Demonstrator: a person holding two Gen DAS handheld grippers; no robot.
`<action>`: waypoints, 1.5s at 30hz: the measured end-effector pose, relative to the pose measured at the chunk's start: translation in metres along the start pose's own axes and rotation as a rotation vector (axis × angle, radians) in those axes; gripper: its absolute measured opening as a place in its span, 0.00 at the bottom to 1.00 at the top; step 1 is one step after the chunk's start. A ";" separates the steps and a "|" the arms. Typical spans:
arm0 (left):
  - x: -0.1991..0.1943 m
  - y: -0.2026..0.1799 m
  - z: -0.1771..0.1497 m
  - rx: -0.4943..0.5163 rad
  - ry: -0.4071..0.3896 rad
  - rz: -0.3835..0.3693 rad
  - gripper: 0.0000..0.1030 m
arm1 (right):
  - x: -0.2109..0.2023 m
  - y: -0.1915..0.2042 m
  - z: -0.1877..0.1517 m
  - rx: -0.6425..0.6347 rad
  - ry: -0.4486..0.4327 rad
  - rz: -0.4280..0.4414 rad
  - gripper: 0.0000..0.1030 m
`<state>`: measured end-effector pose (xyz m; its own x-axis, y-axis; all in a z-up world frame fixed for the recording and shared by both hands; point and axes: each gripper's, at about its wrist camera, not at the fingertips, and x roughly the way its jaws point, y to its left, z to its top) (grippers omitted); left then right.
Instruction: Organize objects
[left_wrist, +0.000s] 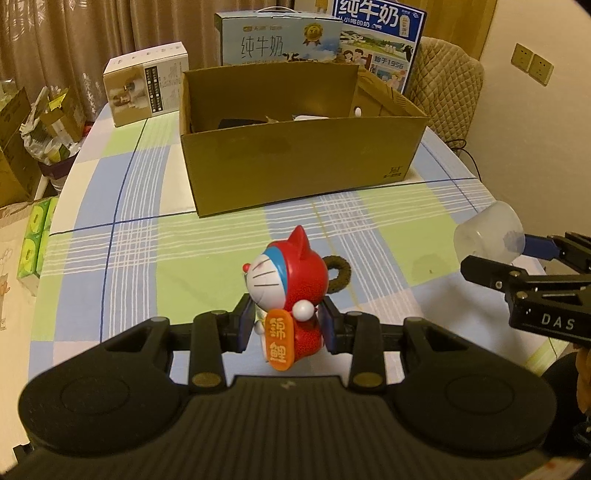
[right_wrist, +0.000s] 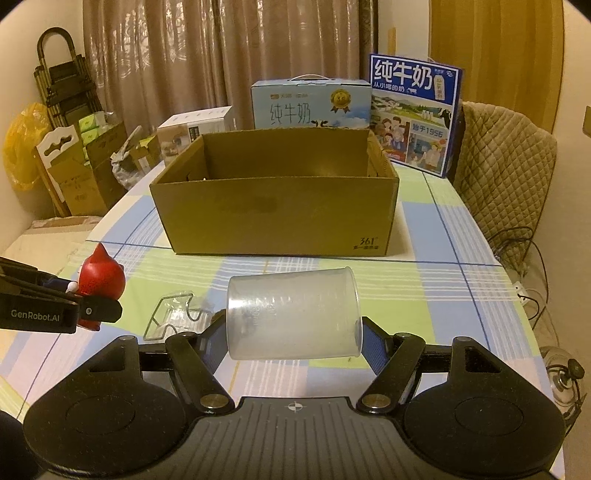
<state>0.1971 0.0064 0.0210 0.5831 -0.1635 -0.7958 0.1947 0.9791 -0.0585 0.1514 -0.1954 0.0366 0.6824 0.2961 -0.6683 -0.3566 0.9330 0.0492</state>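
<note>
Left wrist view looks across a table (left_wrist: 92, 236) spread with a blue, green and white checked cloth. On it stands an open brown cardboard box (left_wrist: 295, 162), with a few things lying inside that are too hidden to name. Behind the box stand two milk cartons: a pale blue one (left_wrist: 277, 40) and a dark blue one (left_wrist: 380, 33). A smaller white and tan product box (left_wrist: 144, 85) sits at the far left corner, and a quilted chair back (left_wrist: 447, 81) rises behind the table on the right.

Nearer the cameras, the right gripper (right_wrist: 291, 339) holds a clear plastic measuring cup (right_wrist: 291, 314) lying on its side, its blue pads pressed against the cup's two ends, above the cloth in front of the box. The left gripper (left_wrist: 288, 325) is clamped on a red Doraemon lucky-cat figurine (left_wrist: 284, 280), pads against its body, the orange plaque facing the camera.

A small clear plastic packaging piece (right_wrist: 173, 317) lies on the cloth between the two grippers.
</note>
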 end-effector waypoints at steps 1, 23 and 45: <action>0.000 -0.001 0.001 0.001 0.000 -0.001 0.31 | -0.001 0.000 0.001 0.001 0.000 0.000 0.67; 0.006 0.005 0.052 0.012 -0.026 -0.025 0.31 | 0.005 -0.023 0.043 -0.006 -0.027 -0.005 0.67; 0.030 0.026 0.152 0.043 -0.070 -0.023 0.31 | 0.055 -0.036 0.155 -0.020 -0.032 0.033 0.67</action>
<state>0.3396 0.0085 0.0876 0.6315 -0.1951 -0.7504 0.2412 0.9692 -0.0490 0.3005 -0.1809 0.1127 0.6904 0.3332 -0.6421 -0.3917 0.9184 0.0554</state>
